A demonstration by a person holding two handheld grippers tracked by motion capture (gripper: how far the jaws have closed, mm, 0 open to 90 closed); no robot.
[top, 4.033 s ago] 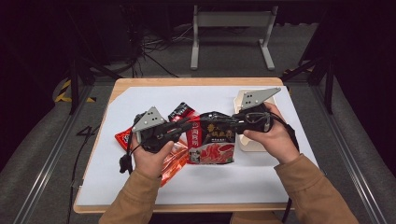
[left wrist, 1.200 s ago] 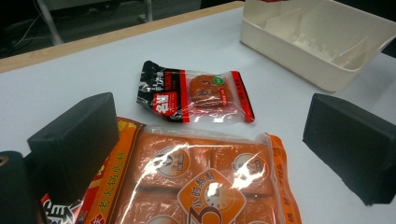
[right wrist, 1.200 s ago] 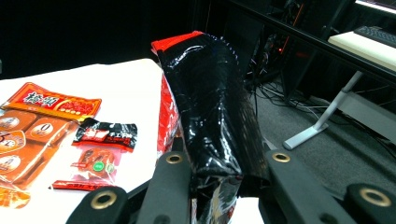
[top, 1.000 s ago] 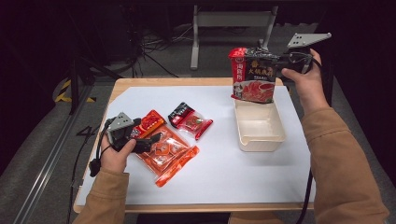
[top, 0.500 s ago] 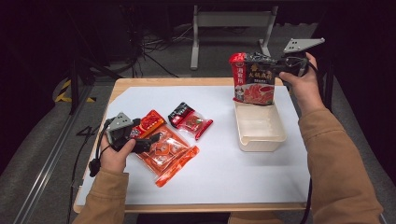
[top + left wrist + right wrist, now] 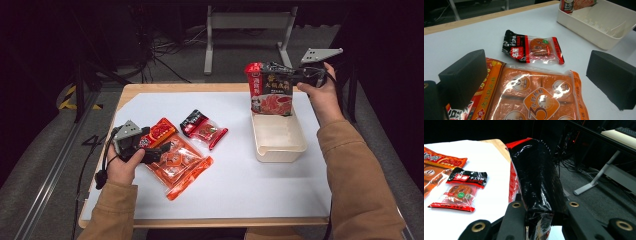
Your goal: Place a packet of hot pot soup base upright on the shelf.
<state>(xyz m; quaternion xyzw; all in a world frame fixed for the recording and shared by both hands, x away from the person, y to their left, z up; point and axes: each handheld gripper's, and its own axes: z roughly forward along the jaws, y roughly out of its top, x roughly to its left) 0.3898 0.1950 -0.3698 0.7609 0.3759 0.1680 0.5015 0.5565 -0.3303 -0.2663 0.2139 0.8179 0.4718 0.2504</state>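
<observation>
The tall red-and-black glossy plastic food pouch [image 6: 270, 90], printed with a reddish dish, stands upright with its bottom edge dipping into the far end of the cream rectangular plastic tray [image 6: 278, 148] on the table's right side.

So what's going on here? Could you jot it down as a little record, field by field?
Work in hand: putting food packets into a cream bin
Right gripper: fingers shut on the tall red and black bag, held upright over the bin's far end
Left gripper: fingers open, either side of the orange packet on the table
Also on the table: small black and red packet, red packet
Surface: white sheet on a wooden table
</observation>
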